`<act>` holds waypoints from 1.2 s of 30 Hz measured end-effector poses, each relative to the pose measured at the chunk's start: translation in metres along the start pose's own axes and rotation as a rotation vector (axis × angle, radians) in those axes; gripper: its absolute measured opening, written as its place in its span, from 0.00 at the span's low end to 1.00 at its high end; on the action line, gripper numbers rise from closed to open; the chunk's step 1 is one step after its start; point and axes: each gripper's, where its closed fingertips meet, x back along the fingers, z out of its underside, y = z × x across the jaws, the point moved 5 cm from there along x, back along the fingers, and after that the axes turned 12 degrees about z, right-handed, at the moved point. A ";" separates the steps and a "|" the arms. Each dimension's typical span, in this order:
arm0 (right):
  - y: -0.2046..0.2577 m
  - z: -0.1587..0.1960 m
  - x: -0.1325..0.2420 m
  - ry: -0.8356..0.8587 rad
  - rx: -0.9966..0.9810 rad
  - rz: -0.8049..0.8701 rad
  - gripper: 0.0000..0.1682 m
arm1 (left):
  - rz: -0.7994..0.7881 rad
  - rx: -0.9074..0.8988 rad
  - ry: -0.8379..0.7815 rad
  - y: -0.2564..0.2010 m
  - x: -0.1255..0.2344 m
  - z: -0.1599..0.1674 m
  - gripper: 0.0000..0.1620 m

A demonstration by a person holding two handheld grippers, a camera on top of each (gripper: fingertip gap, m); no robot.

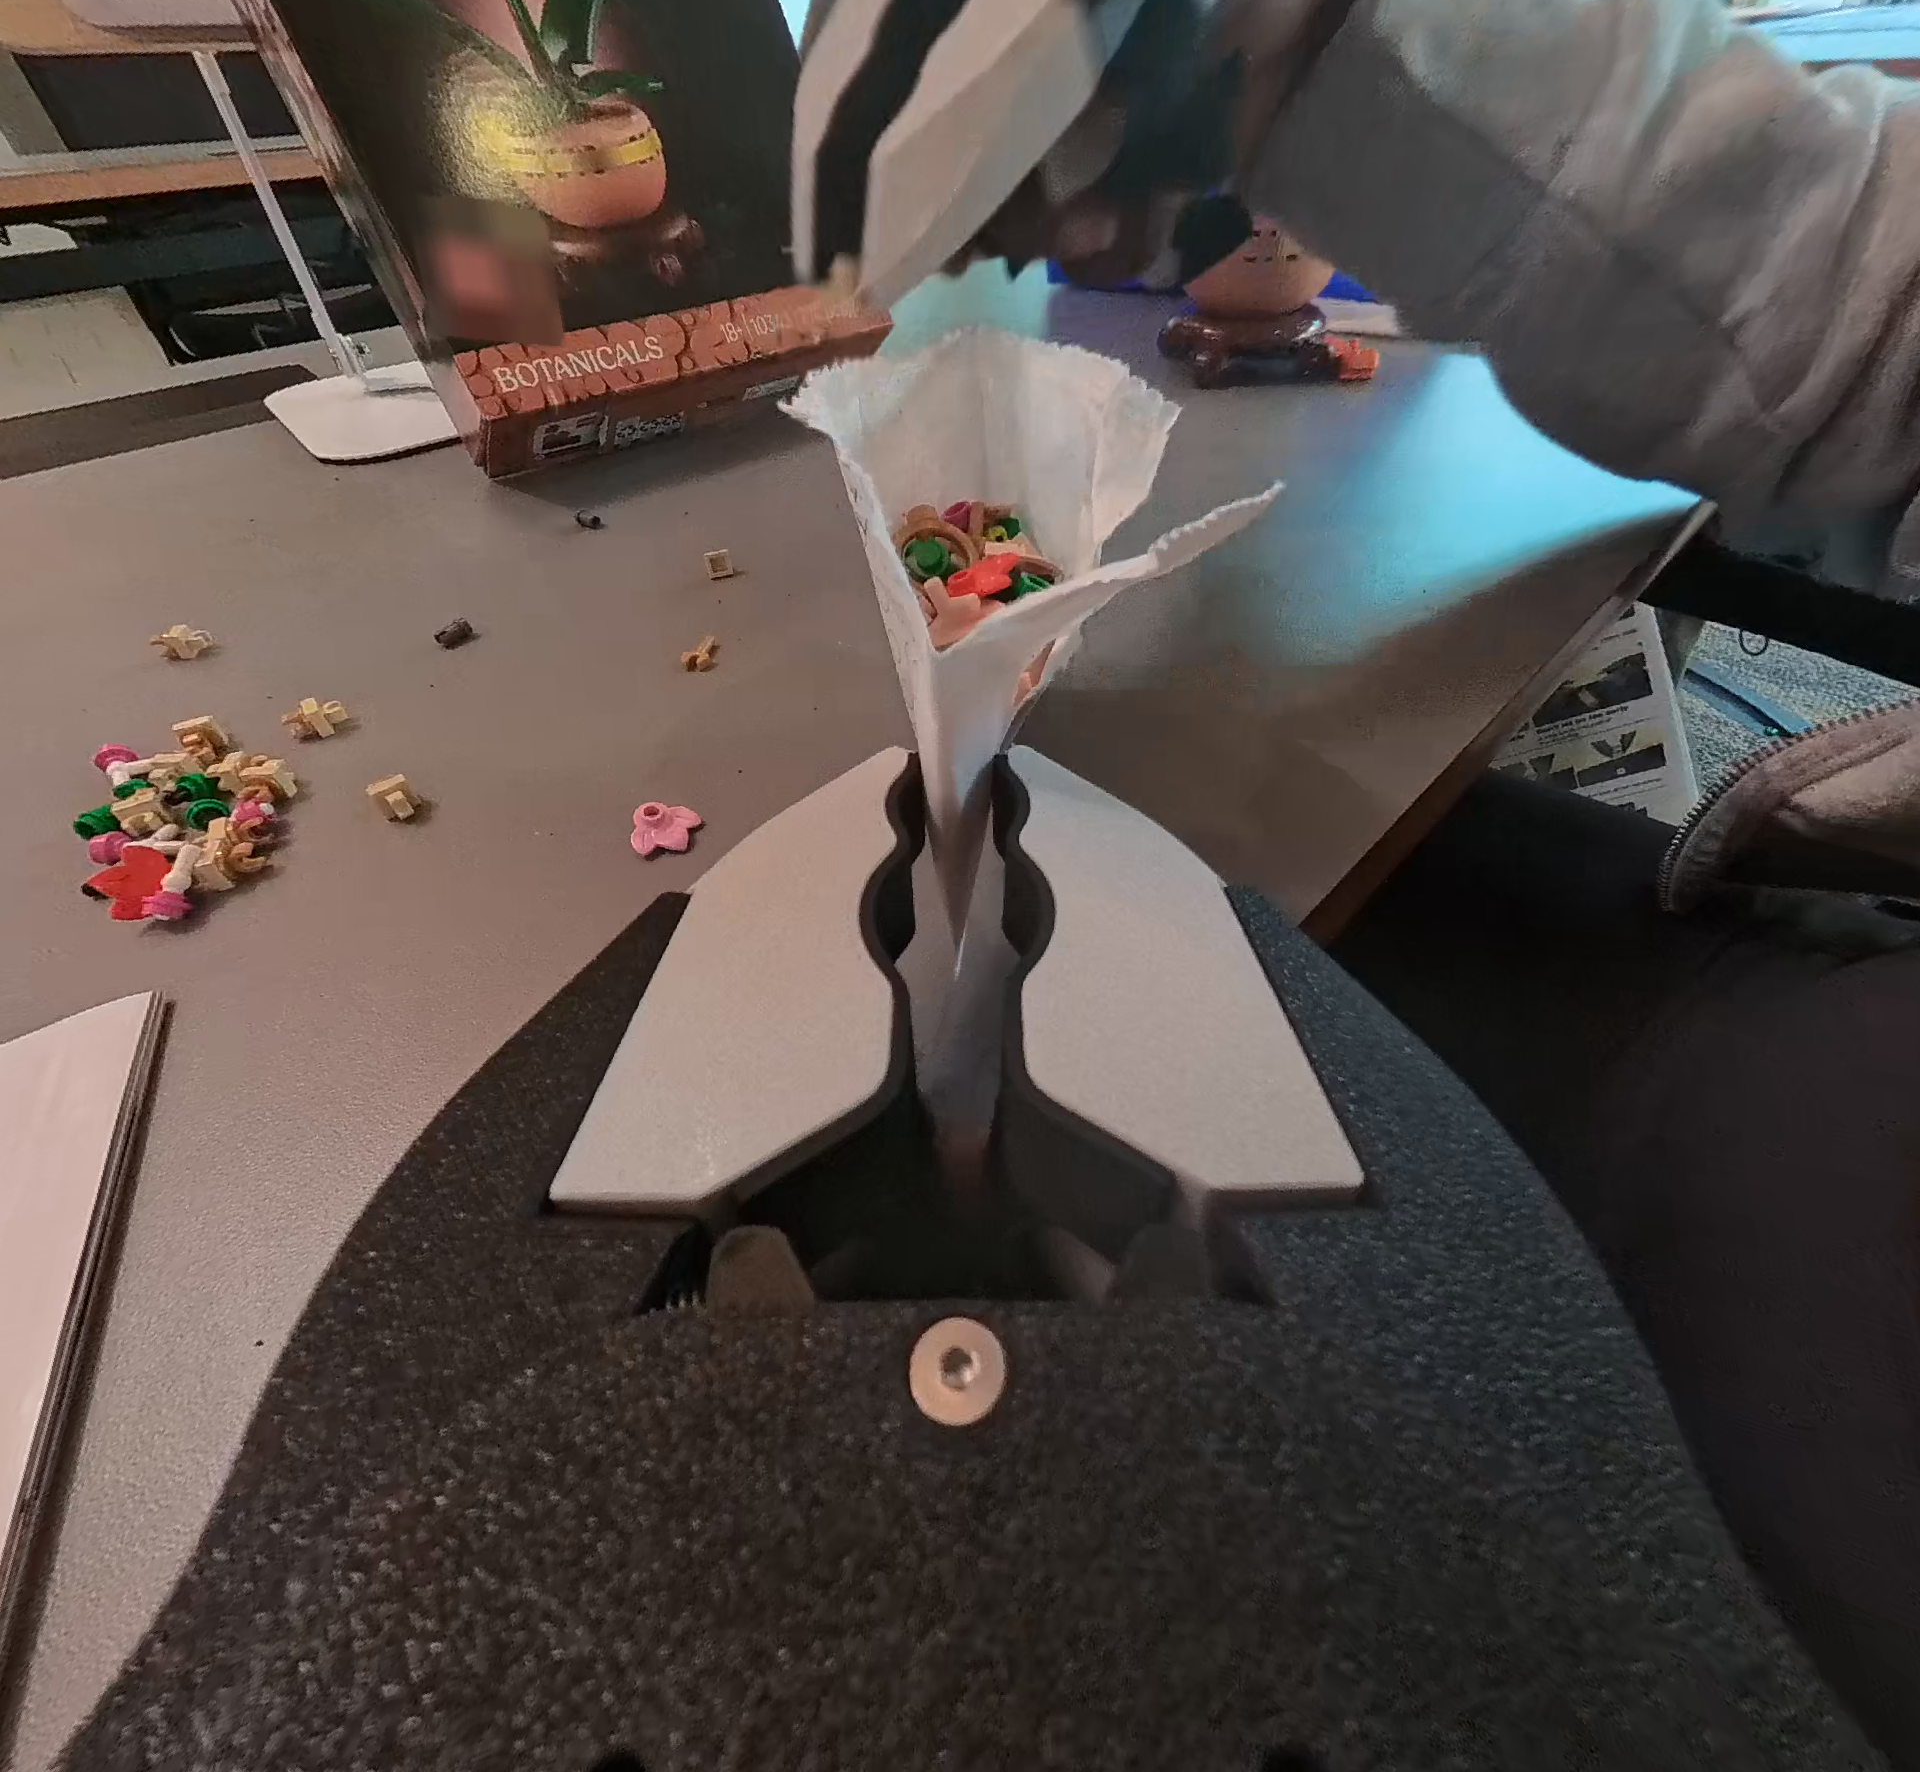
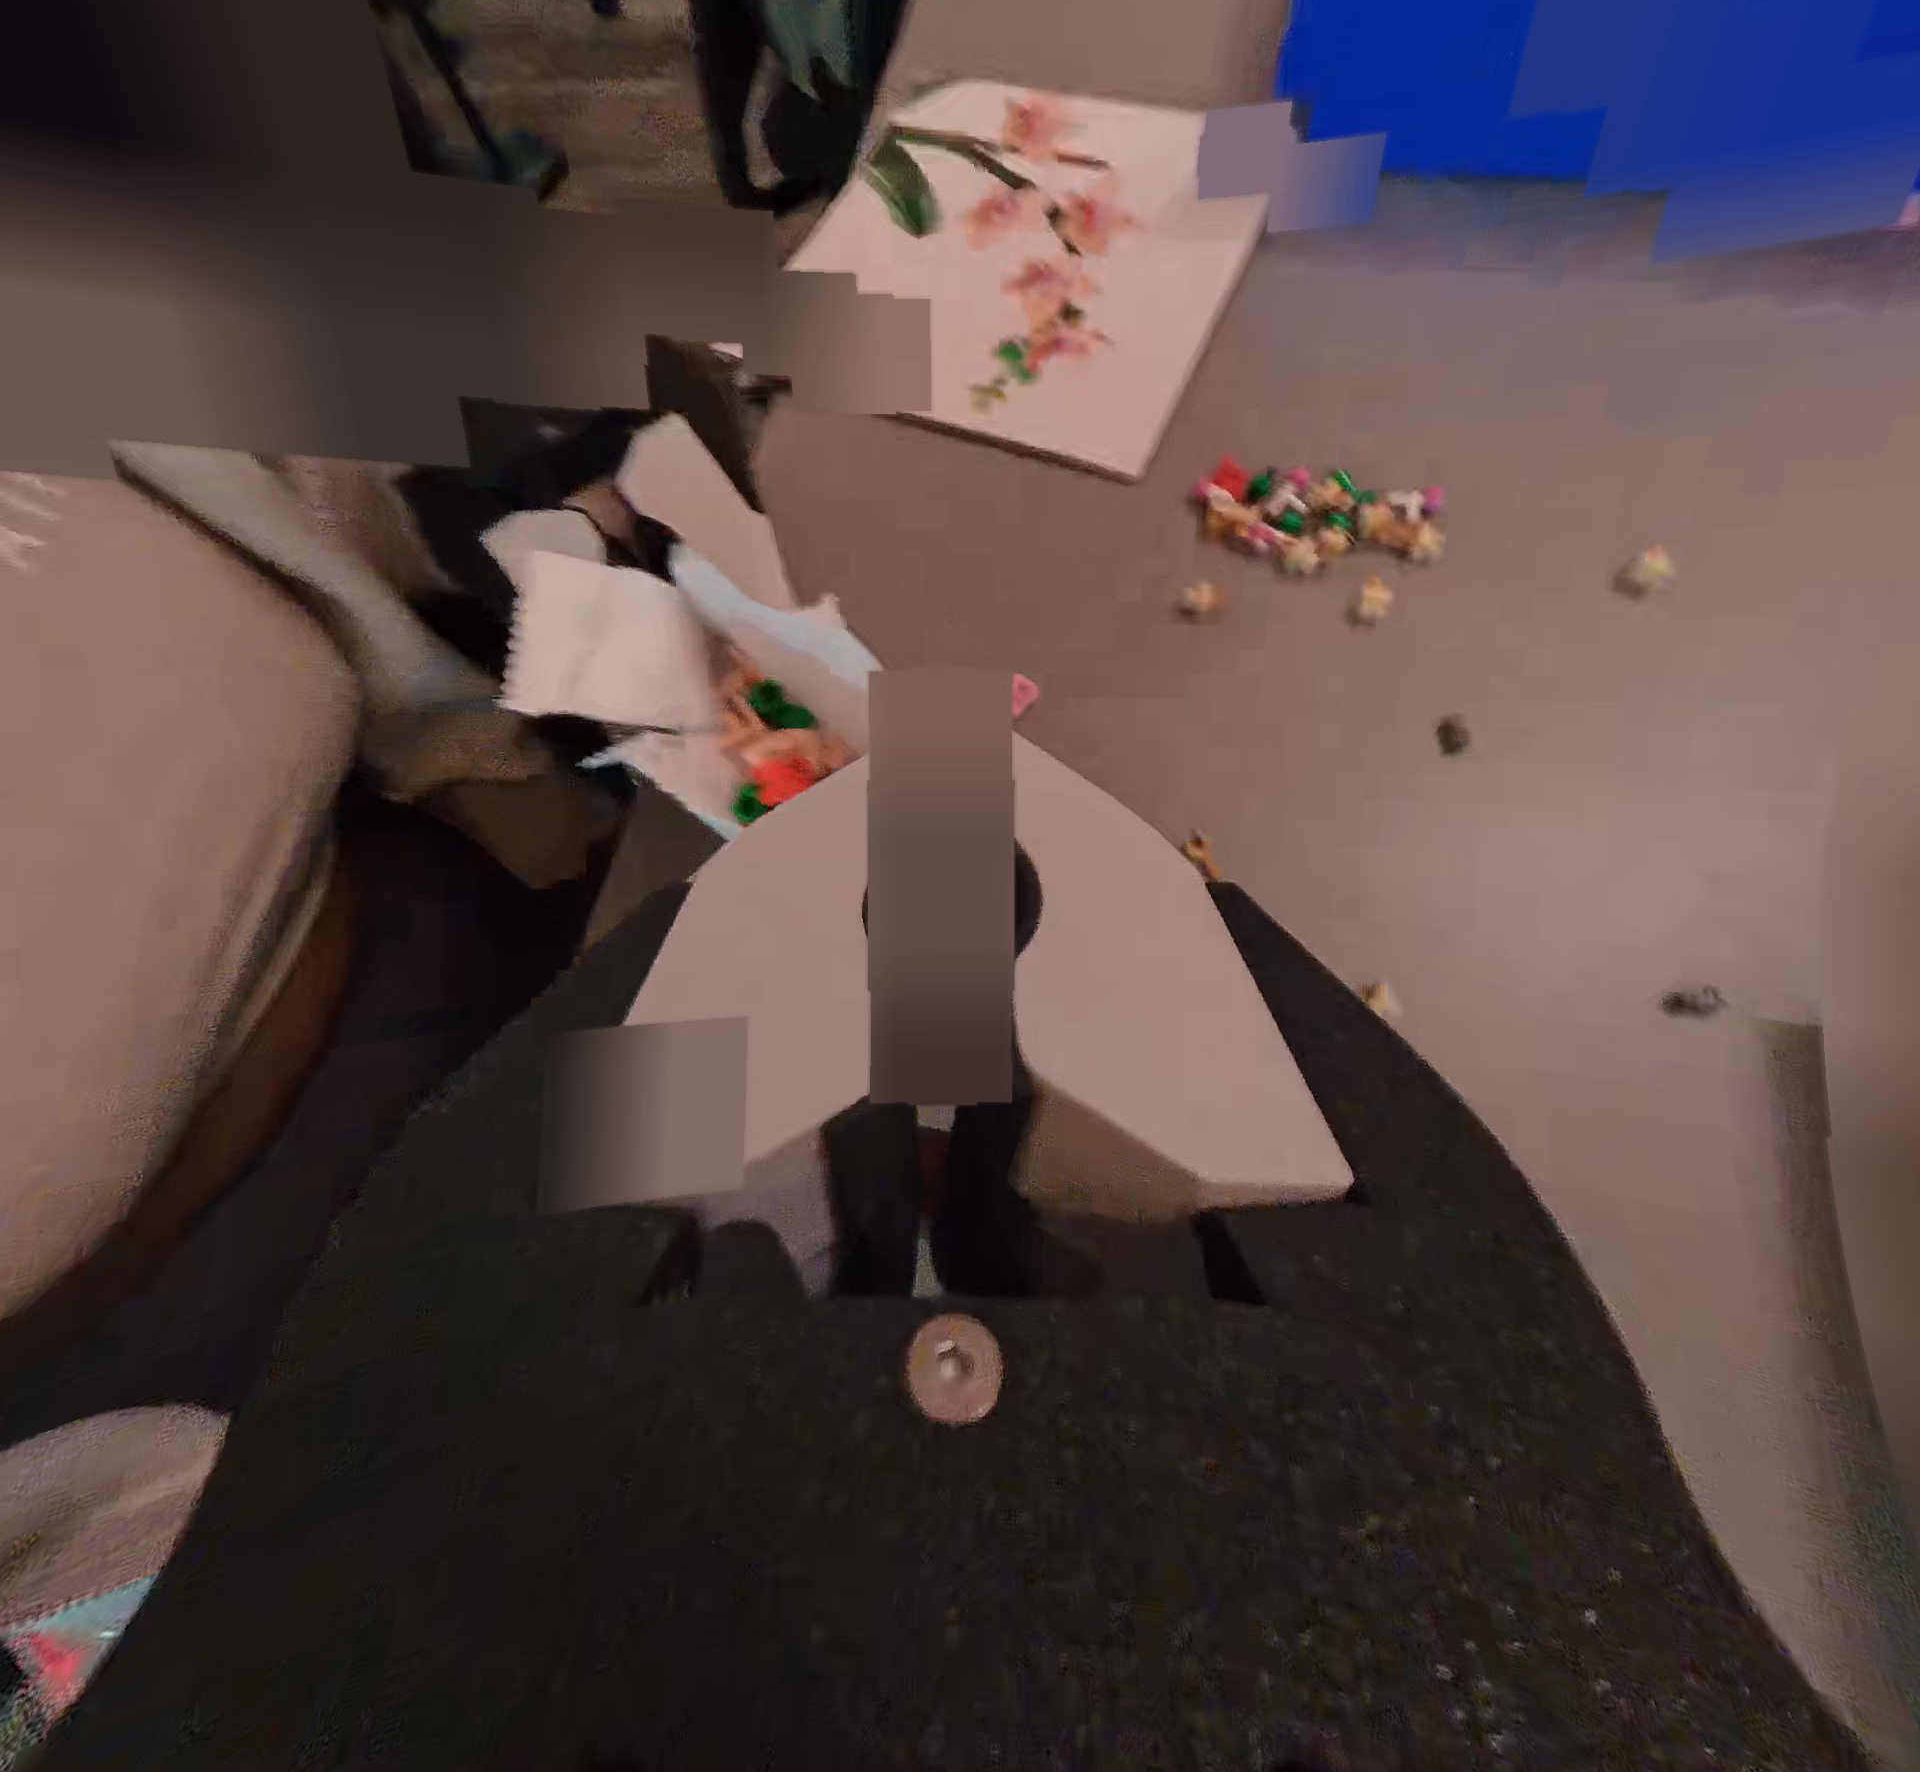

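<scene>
My left gripper [image 1: 956, 766] is shut on the twisted bottom of a white paper bag [image 1: 997, 434] and holds it upright, mouth open. Several small coloured building pieces [image 1: 971, 559] lie inside it. My right gripper [image 1: 847, 268], blurred, hangs tips down just above and left of the bag's mouth, with a tan speck at its tips. In the right wrist view its fingers [image 2: 1122, 943] stand close together over the bag [image 2: 603, 631] and the pieces inside [image 2: 779, 746]; a mosaic patch hides the gap.
A pile of small pieces [image 1: 177, 818] and scattered strays, one a pink flower [image 1: 663, 829], lie on the grey table [image 1: 520, 891]. A dark orchid box [image 1: 540, 164] stands behind, beside a brown pot model [image 1: 1257, 288]. A booklet [image 2: 1039, 268] lies flat. The table edge [image 1: 1507, 714] is at right. There is about 10 cm between the tips of the two grippers.
</scene>
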 end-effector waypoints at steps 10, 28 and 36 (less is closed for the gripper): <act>0.027 -0.002 -0.002 0.097 0.101 -0.030 0.12 | -0.002 -0.006 0.003 -0.001 0.000 0.000 0.07; -0.086 0.071 -0.042 0.269 -0.167 0.333 0.10 | 0.003 0.003 -0.005 0.000 0.001 0.000 0.07; -0.071 0.046 -0.025 0.118 -0.198 0.256 0.04 | 0.002 0.004 -0.005 0.000 0.001 0.000 0.07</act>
